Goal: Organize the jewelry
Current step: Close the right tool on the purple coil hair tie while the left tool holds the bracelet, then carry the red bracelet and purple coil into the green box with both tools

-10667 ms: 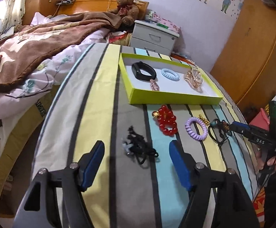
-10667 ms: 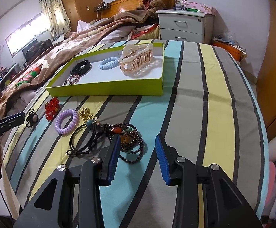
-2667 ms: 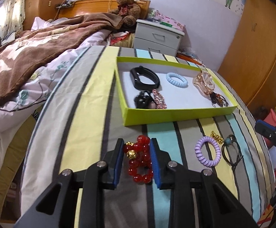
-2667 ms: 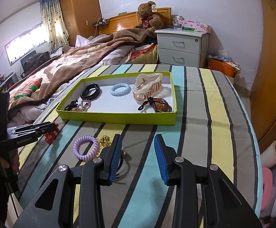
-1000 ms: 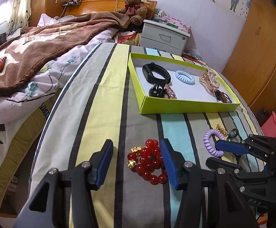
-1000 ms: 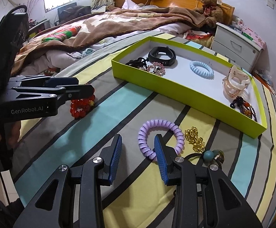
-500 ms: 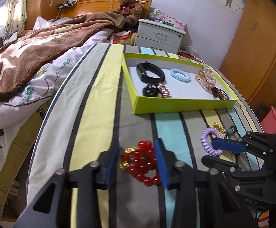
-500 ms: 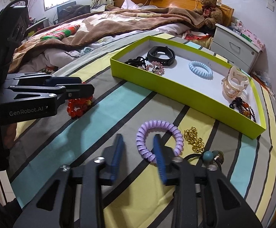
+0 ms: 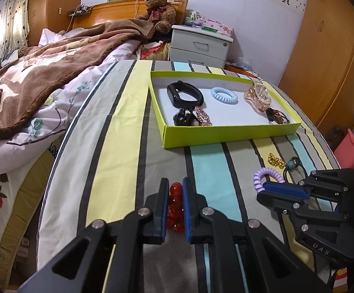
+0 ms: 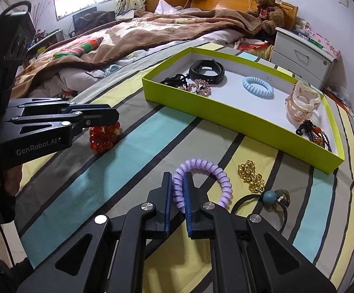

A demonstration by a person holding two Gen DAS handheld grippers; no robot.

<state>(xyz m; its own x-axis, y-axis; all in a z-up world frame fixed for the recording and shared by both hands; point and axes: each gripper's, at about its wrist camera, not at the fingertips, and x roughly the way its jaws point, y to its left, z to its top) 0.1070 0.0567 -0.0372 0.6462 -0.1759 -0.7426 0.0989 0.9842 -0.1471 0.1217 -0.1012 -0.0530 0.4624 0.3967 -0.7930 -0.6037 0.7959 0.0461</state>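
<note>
Tray (image 9: 225,135): watchband (image 9: 184,94), coil (image 9: 224,95), perhaps brooch (image 10: 199,87).

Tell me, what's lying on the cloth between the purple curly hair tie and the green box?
In the right wrist view, a small gold bead chain lies between the purple coil hair tie and the green box. The rest is bare striped cloth.

Matte black frames on both tools — the left gripper (image 9: 175,210) and the right gripper (image 10: 178,204) carry flat blue pads on their fingers (image 10: 167,205), with round silver screws at the linkage joints. White lettering reads "GenRobot.AI" along the left one's side and "DAS" on the right's, and a bare-skinned hand (image 10: 11,179) above a dark sleeve grips the left handle.
</note>
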